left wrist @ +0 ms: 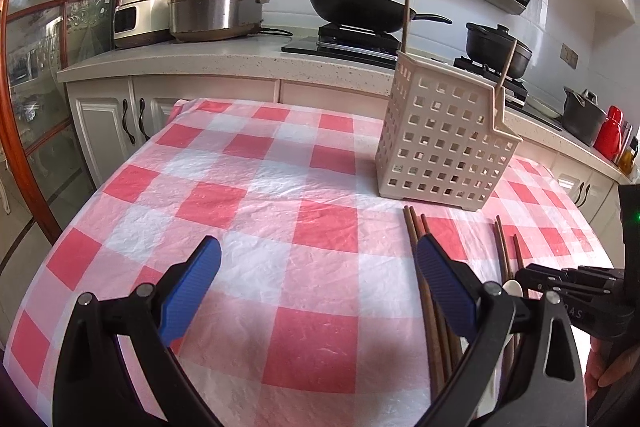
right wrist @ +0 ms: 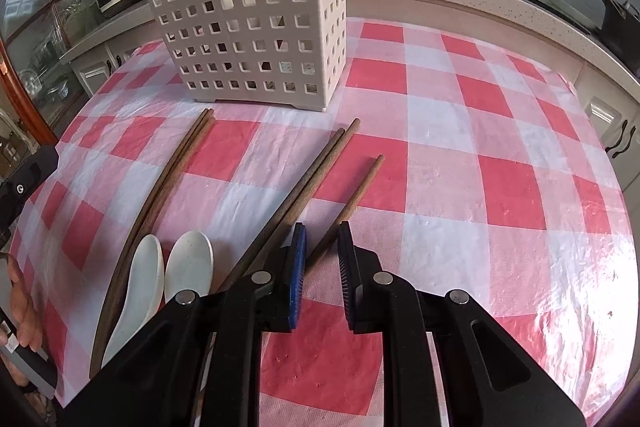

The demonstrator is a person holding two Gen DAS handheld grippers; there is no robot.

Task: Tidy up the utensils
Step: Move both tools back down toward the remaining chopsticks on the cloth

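A white perforated basket point(left wrist: 444, 143) stands on the checked tablecloth point(left wrist: 248, 187) with two brown chopsticks point(left wrist: 407, 11) upright in it; it also shows in the right wrist view point(right wrist: 256, 27). Several brown chopsticks point(right wrist: 312, 183) and two white spoons point(right wrist: 188, 263) lie on the cloth in front of it. My left gripper point(left wrist: 318, 267) is wide open and empty, left of the chopsticks point(left wrist: 420, 251). My right gripper point(right wrist: 322, 239) is narrowly open over the lower end of a single chopstick point(right wrist: 356, 191), its jaws on either side of it.
Behind the table runs a kitchen counter point(left wrist: 224, 55) with rice cookers point(left wrist: 216, 11), a wok point(left wrist: 360, 7) and pots point(left wrist: 500, 47) on the stove. A glass door point(left wrist: 36, 67) is at the left. The right gripper's body point(left wrist: 576, 291) is at the right edge.
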